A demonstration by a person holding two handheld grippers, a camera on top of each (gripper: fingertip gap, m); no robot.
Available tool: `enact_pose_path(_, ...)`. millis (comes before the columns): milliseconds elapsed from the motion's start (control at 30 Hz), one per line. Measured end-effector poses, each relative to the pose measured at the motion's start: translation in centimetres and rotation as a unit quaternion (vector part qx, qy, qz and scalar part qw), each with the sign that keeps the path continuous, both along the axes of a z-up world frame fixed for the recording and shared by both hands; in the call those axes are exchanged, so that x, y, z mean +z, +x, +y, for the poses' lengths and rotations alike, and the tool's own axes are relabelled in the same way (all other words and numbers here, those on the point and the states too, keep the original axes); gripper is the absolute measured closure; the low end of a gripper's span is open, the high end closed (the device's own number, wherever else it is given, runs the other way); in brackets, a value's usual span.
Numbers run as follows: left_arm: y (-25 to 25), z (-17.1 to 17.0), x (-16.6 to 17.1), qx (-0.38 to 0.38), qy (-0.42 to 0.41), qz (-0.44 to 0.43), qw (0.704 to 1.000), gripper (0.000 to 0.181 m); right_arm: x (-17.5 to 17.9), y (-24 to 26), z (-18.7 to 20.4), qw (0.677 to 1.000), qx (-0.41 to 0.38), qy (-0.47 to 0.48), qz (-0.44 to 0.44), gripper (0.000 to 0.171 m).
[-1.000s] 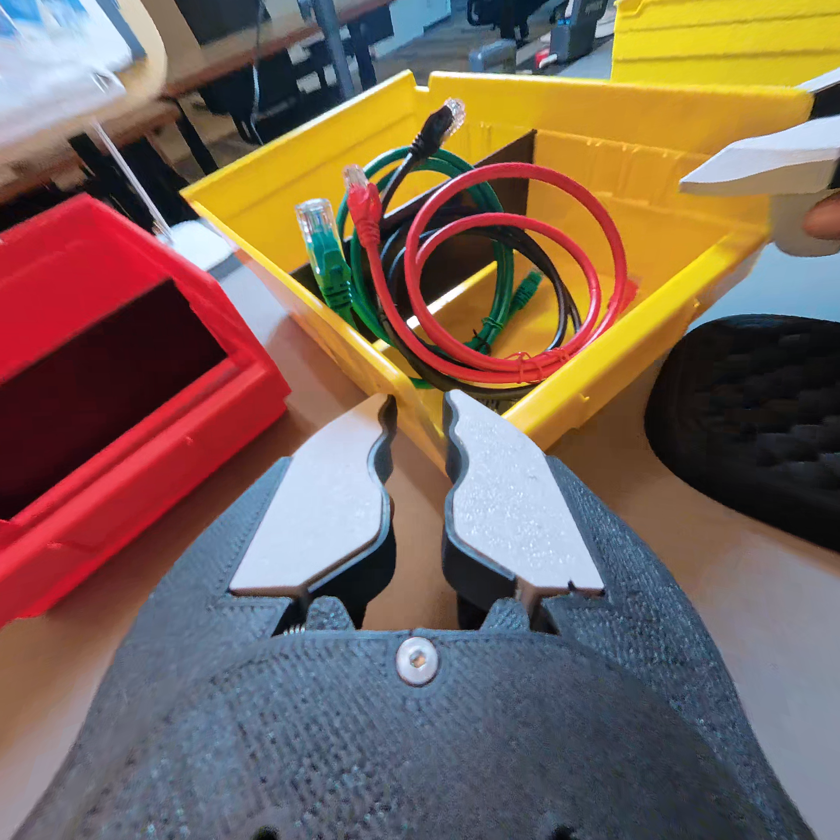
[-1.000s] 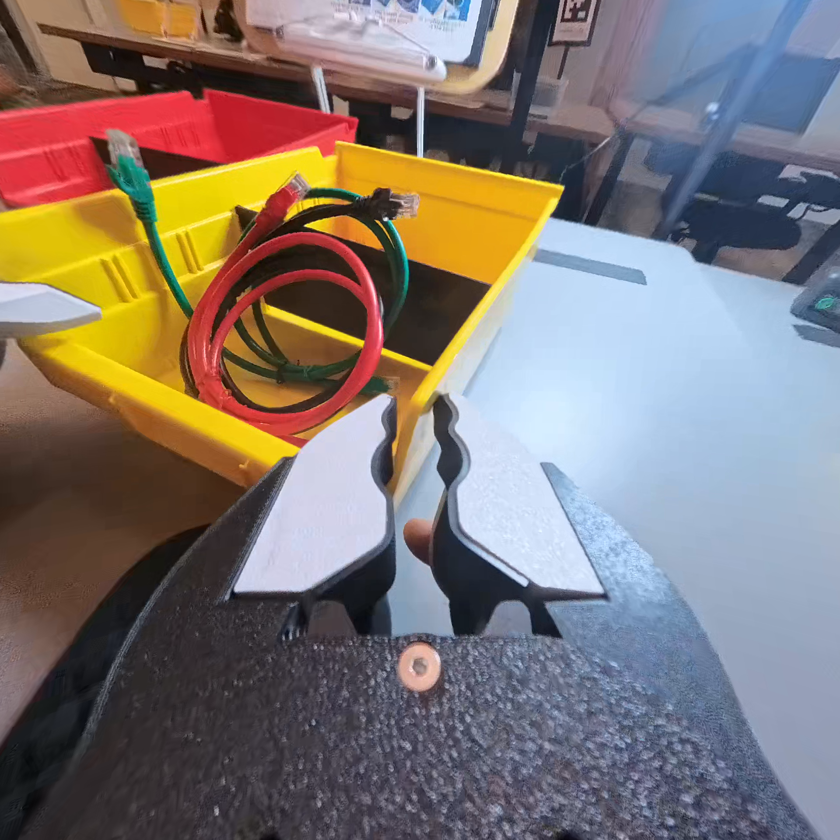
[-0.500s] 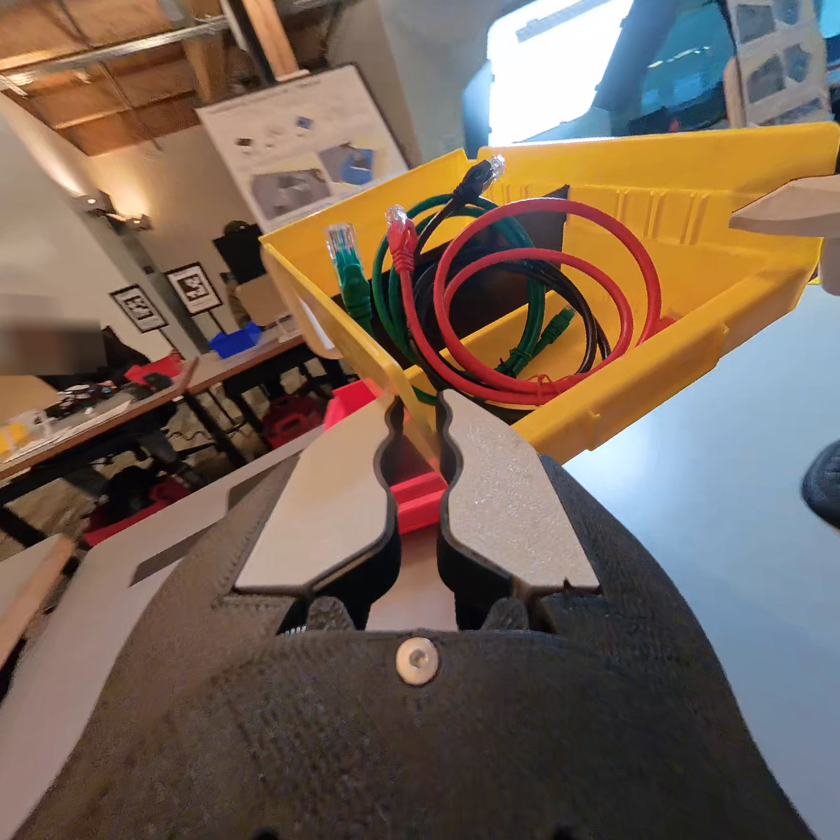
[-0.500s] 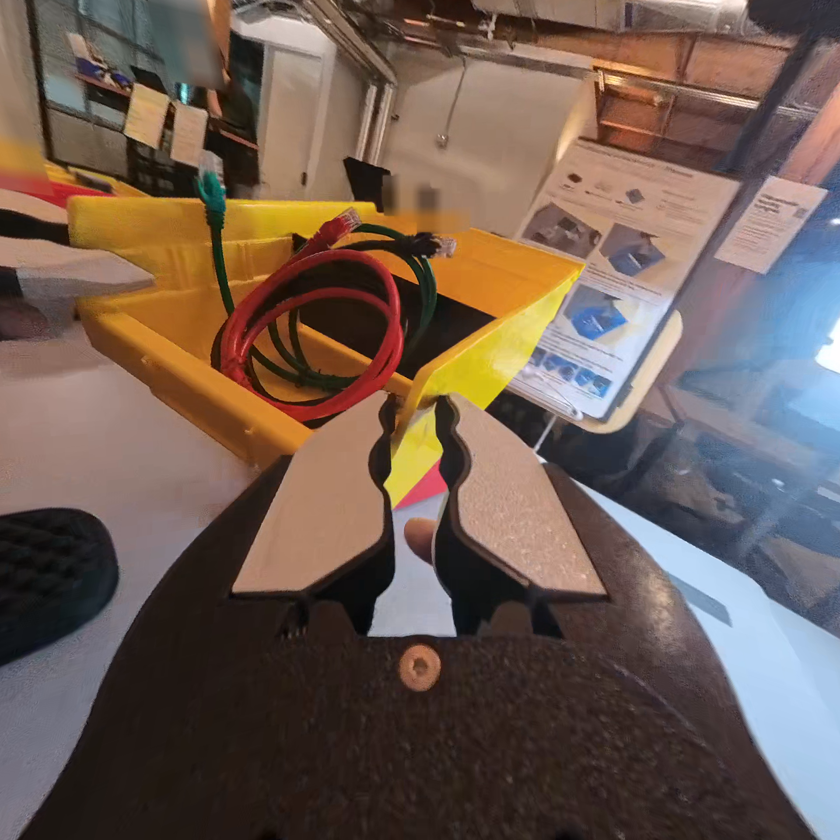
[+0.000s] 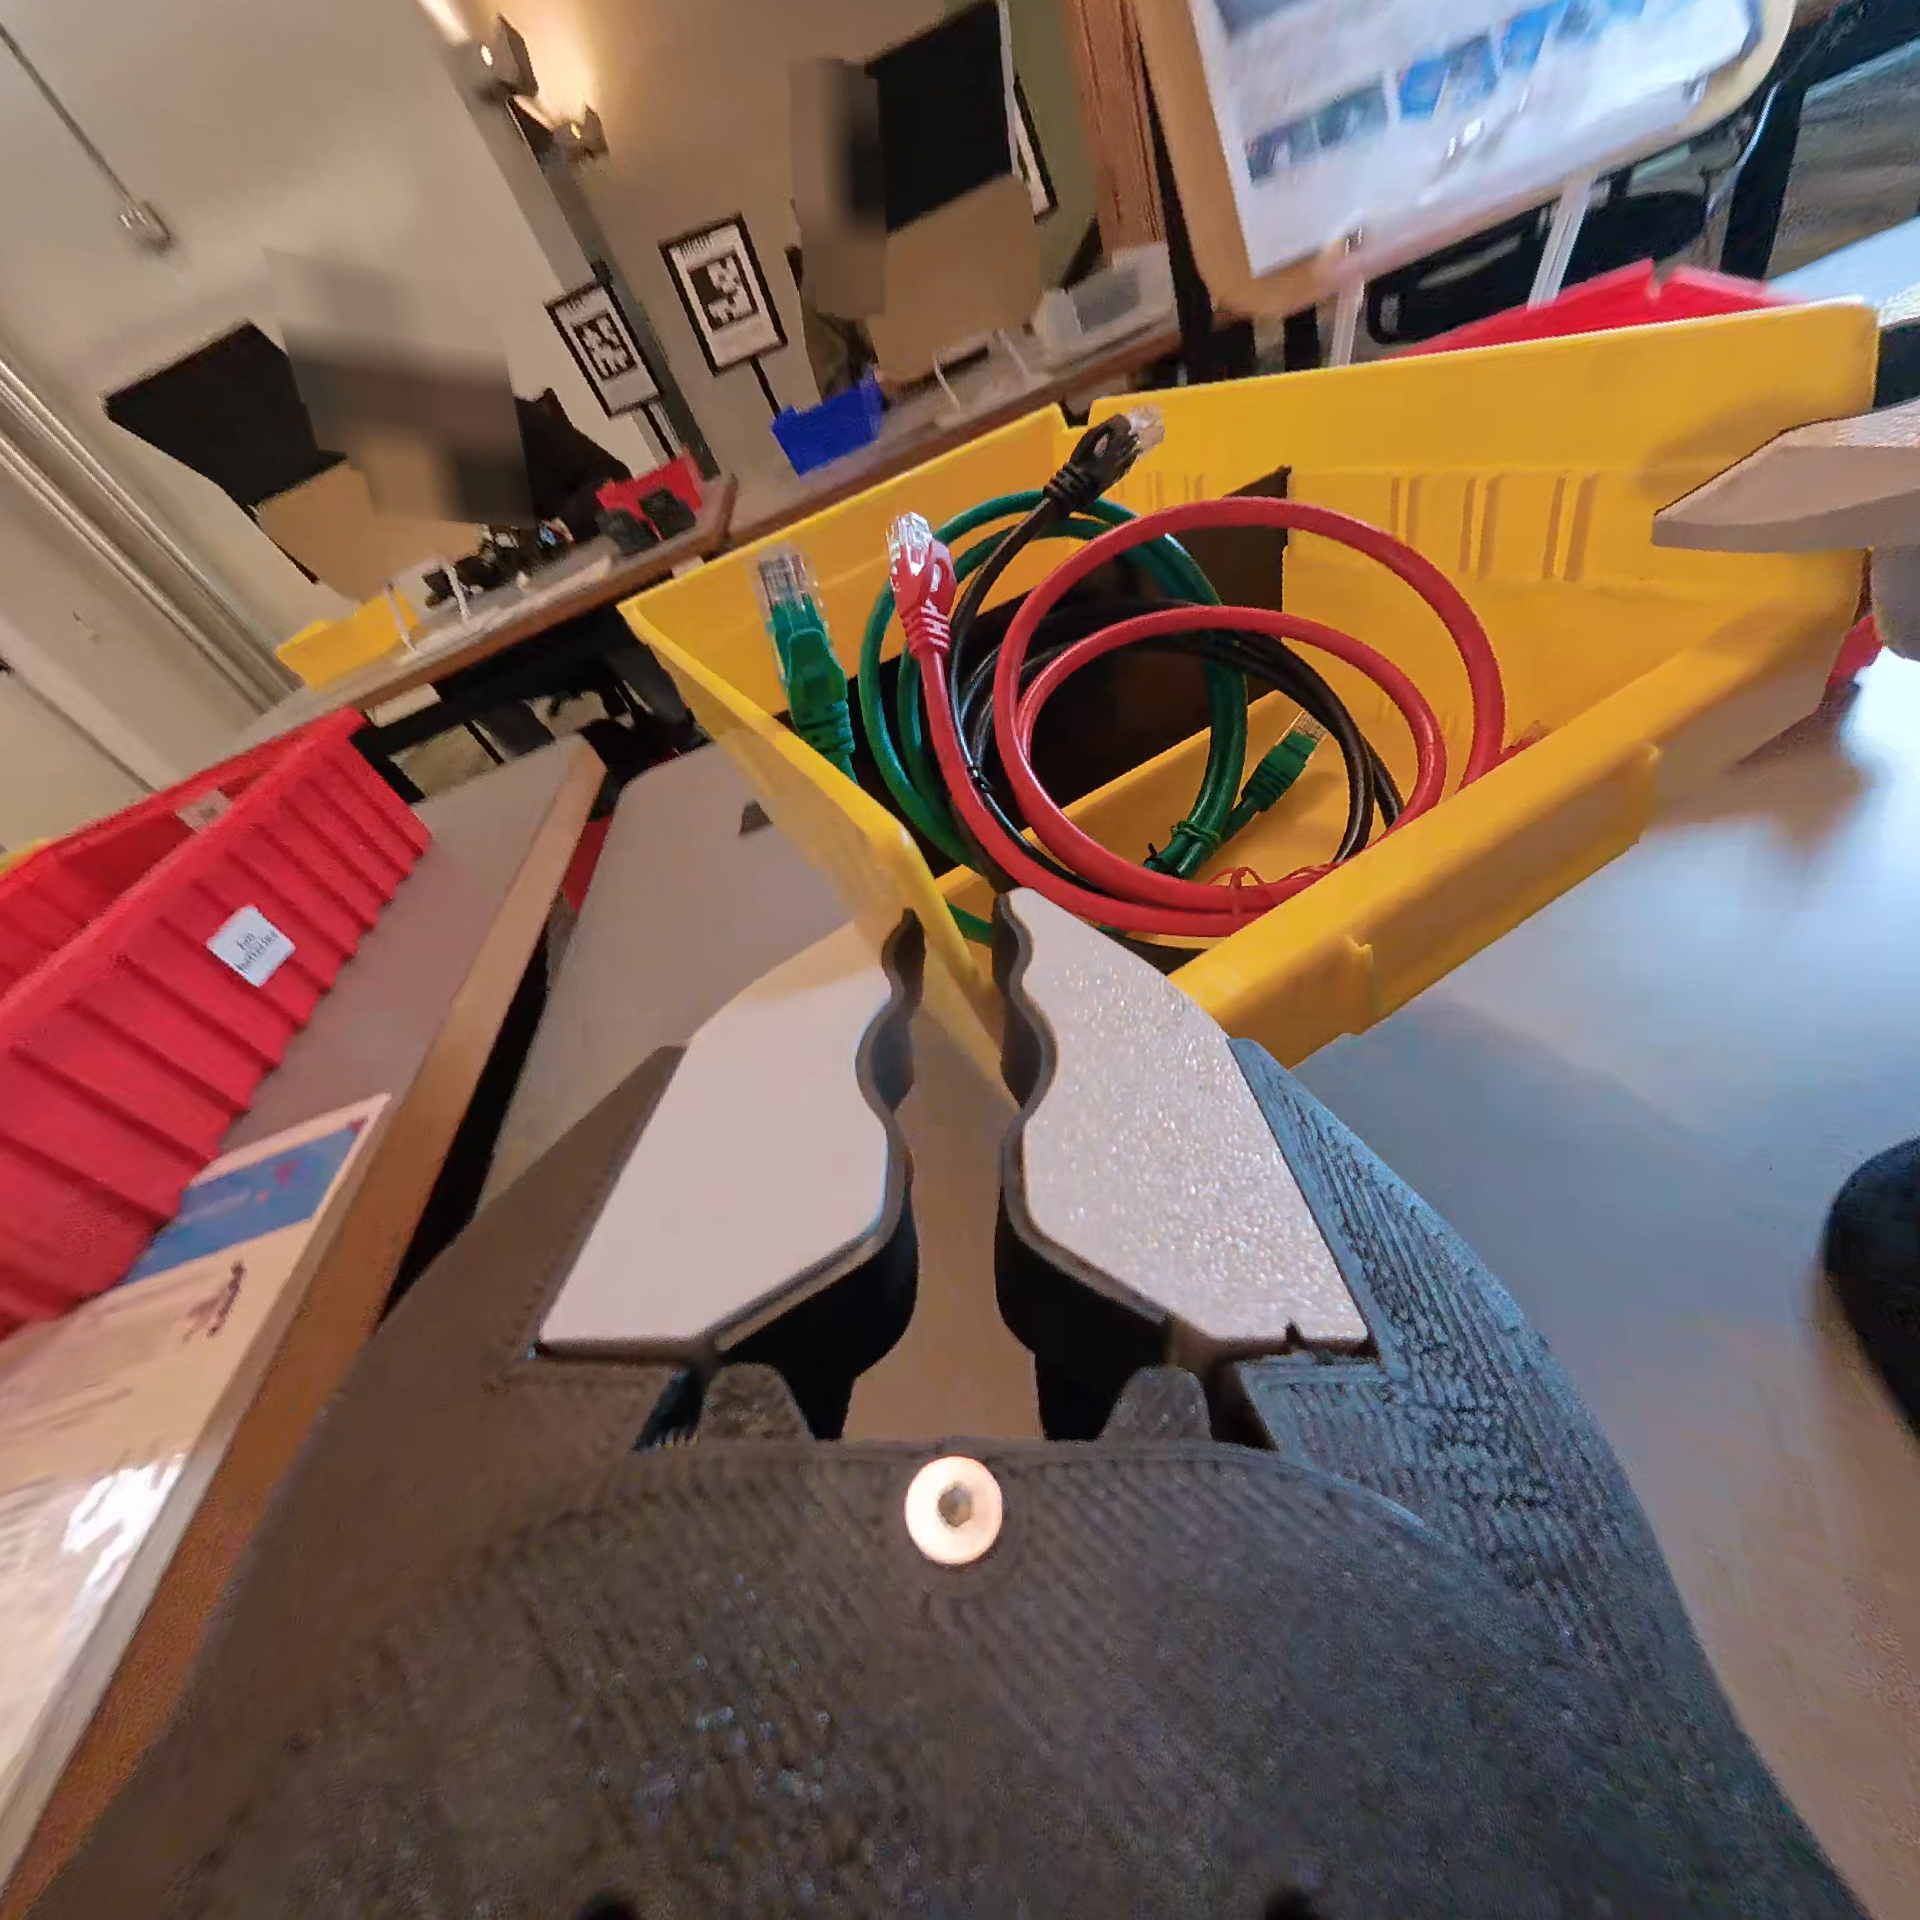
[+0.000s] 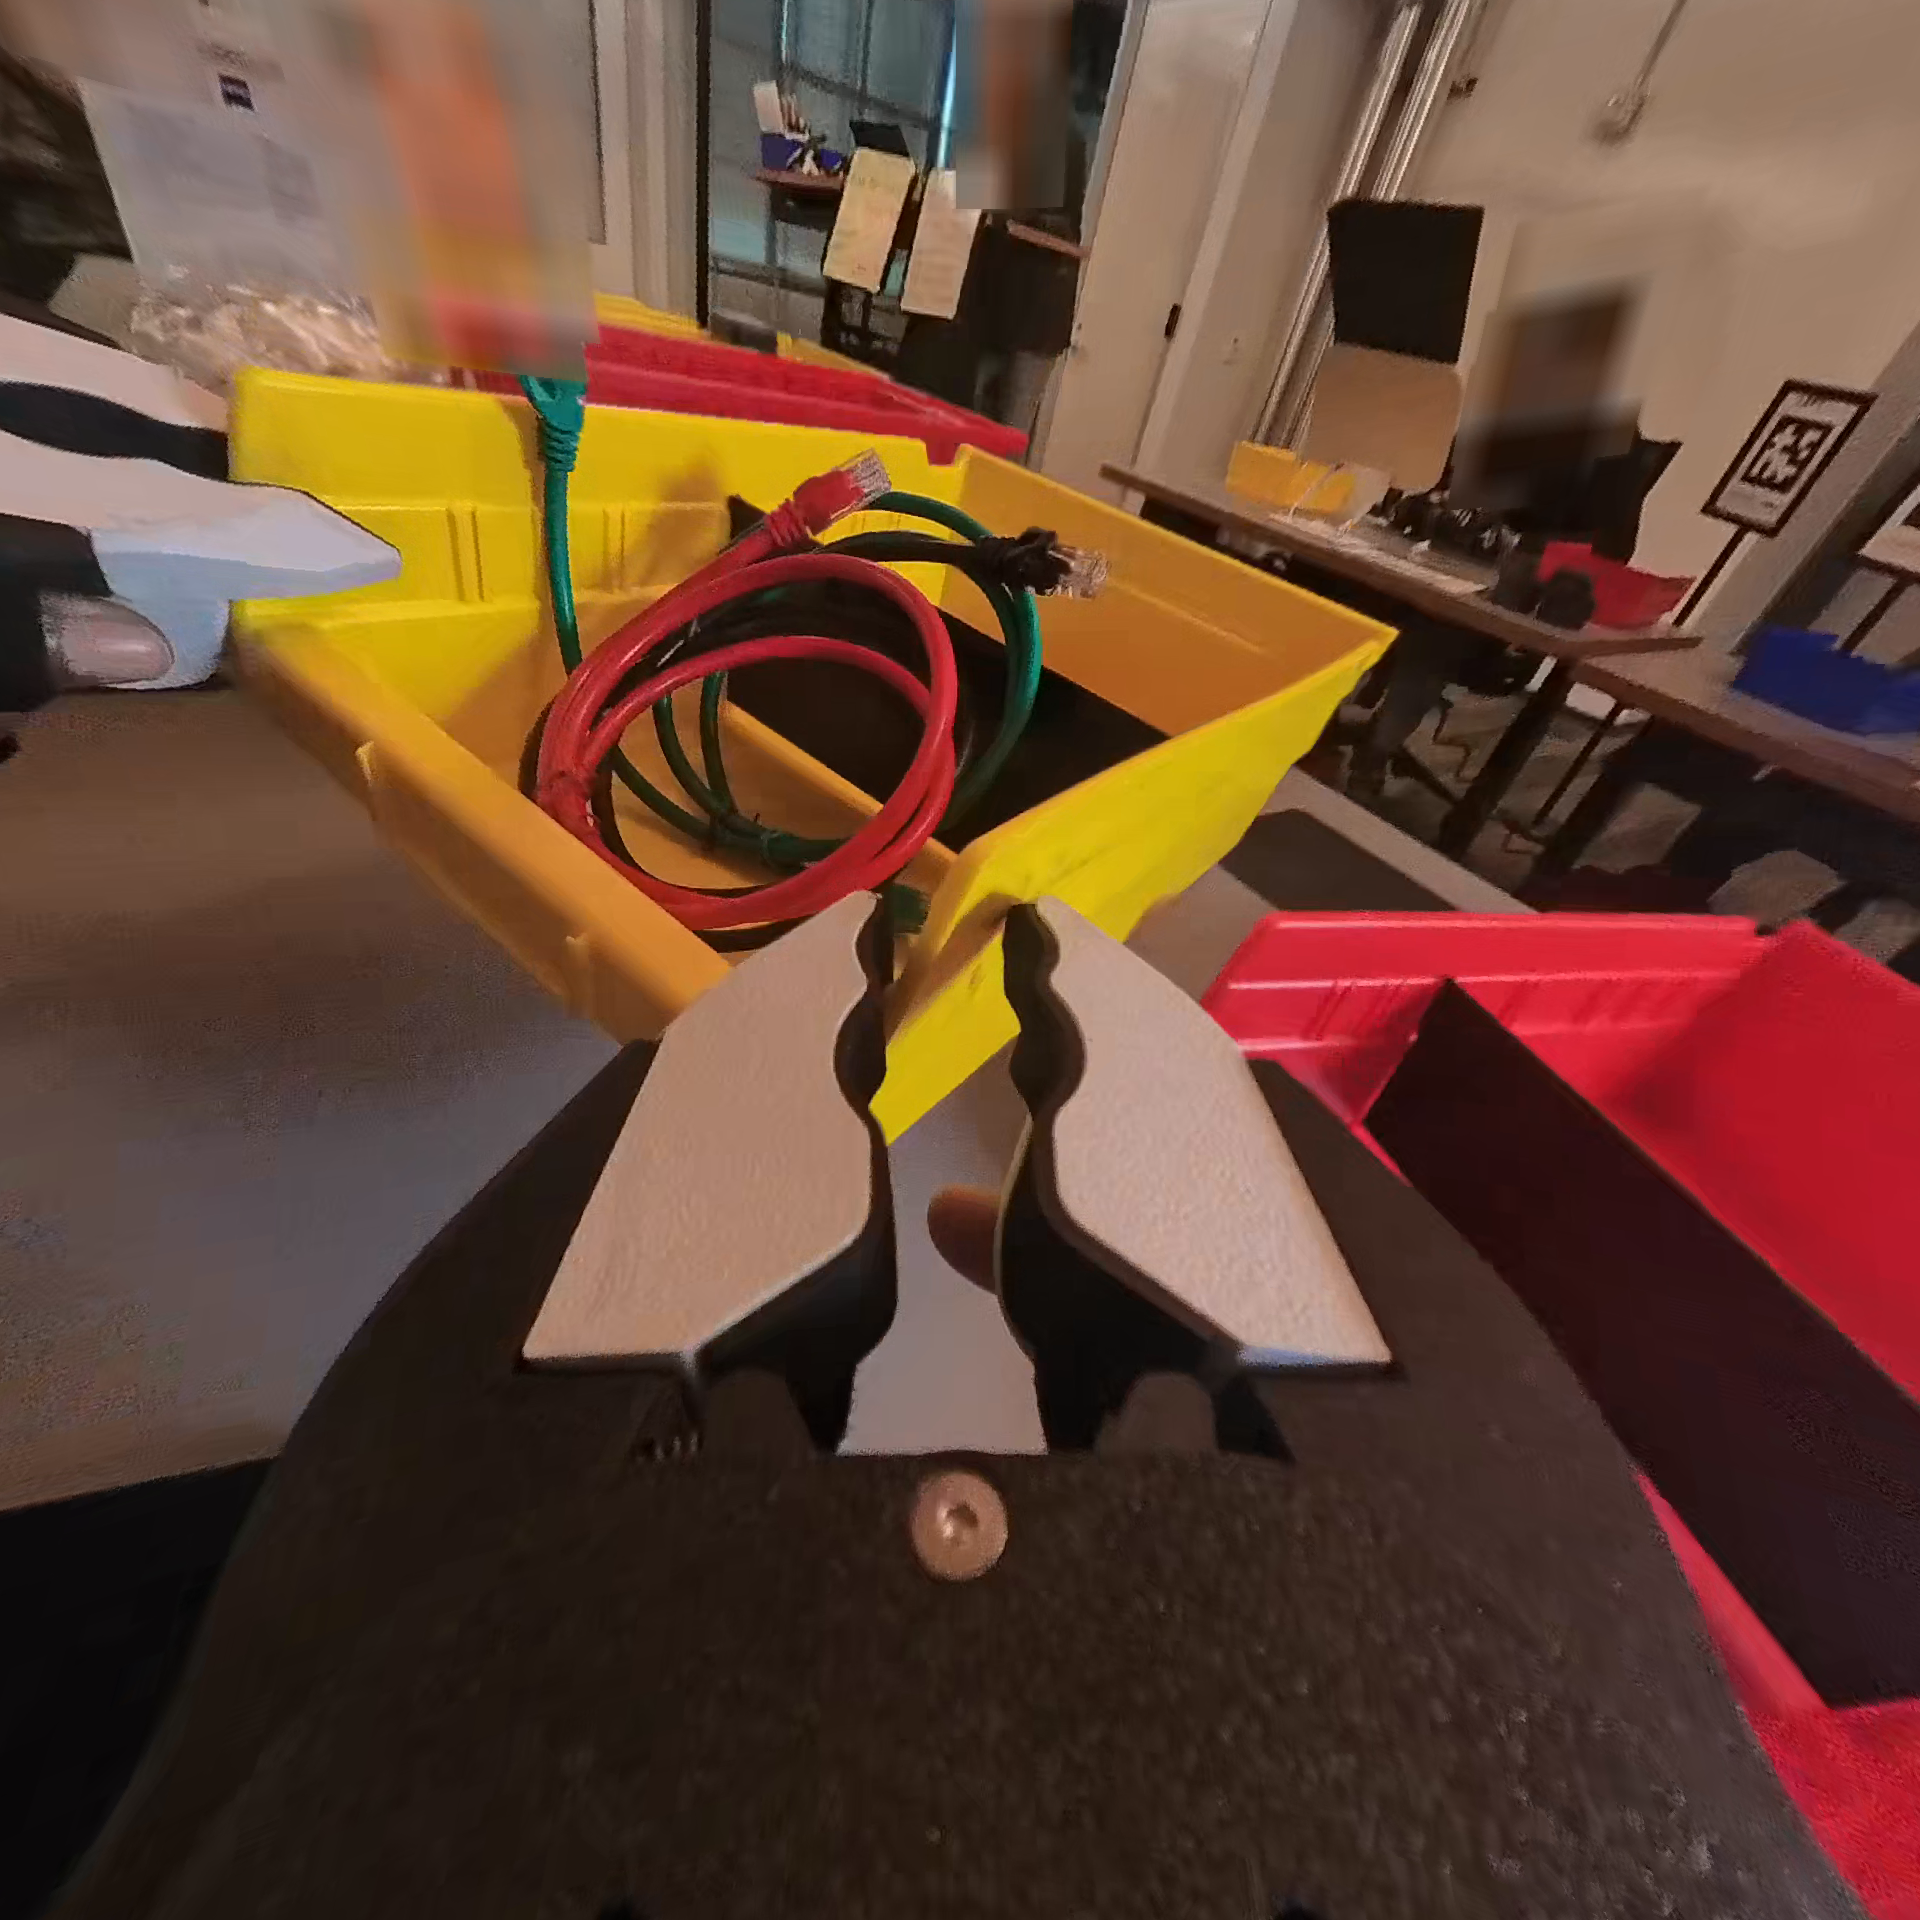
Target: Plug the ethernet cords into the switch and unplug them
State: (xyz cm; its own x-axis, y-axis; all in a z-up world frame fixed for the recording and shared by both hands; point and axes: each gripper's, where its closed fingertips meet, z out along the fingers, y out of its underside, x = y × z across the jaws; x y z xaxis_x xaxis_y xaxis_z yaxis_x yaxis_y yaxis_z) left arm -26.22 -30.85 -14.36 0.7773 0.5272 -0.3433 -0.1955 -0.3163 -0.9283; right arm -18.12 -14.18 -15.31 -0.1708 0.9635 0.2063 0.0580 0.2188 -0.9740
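A yellow bin holds coiled ethernet cords: a red one, a green one and a black one, with their plugs sticking up. My left gripper is shut on the bin's near corner wall. In the right wrist view my right gripper is shut on another corner of the yellow bin, with the red cord, green cord and black cord inside. Each gripper's tip shows at the far side of the other's view. No switch is in view.
A red bin sits on the table just right of my right gripper. Another red ribbed bin is off to the left on a separate table. A black textured mat lies at the right edge of the grey table. Left tips to right tips: about 20 cm.
Both grippers have stayed shut on the yellow bin and have swung it round; the background has shifted and the red bin now lies to the right of my right gripper.
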Motion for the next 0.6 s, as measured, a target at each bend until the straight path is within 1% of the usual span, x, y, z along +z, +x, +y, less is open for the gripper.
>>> enact_pose_path(67,-0.8,0.7,-2.6,-0.008,-0.006,-0.020,1.000,0.169,-2.4,-0.6,0.6,1.000,-0.007,-0.008,-0.020,0.151)
enact_pose_path(133,-0.9,2.0,-4.7,-0.025,-0.007,-0.044,0.999,0.169,-4.1,-0.3,1.6,0.999,-0.019,-0.016,-0.037,0.151)
enact_pose_path(267,0.1,5.3,-5.8,-0.057,0.014,-0.061,0.996,0.169,-5.0,2.1,4.2,0.996,-0.071,-0.018,-0.044,0.150)
enact_pose_path(333,0.9,7.3,-6.5,-0.083,-0.002,-0.077,0.994,0.167,-5.3,3.4,5.9,0.994,-0.100,-0.016,-0.049,0.150)
enact_pose_path(400,1.2,9.1,-7.6,-0.091,-0.026,-0.094,0.991,0.167,-6.3,4.1,7.5,0.990,-0.119,-0.006,-0.075,0.150)
enact_pose_path(433,1.2,9.8,-8.1,-0.088,-0.041,-0.099,0.990,0.166,-7.0,4.3,8.0,0.988,-0.118,-0.005,-0.096,0.149)
enact_pose_path(467,1.2,10.2,-8.5,-0.084,-0.058,-0.105,0.989,0.162,-7.3,4.3,8.3,0.988,-0.105,-0.011,-0.109,0.148)
enact_pose_path(500,1.2,10.5,-8.3,-0.079,-0.059,-0.105,0.990,0.151,-7.4,4.4,8.2,0.988,-0.089,-0.020,-0.121,0.146)
enact_pose_path(533,1.3,10.6,-7.5,-0.074,-0.052,-0.095,0.991,0.147,-7.3,4.6,8.2,0.987,-0.075,-0.022,-0.140,0.144)
enact_pose_path(600,1.6,10.3,-7.1,-0.061,-0.105,-0.065,0.990,0.146,-6.4,5.3,8.5,0.985,-0.046,-0.005,-0.164,0.129)
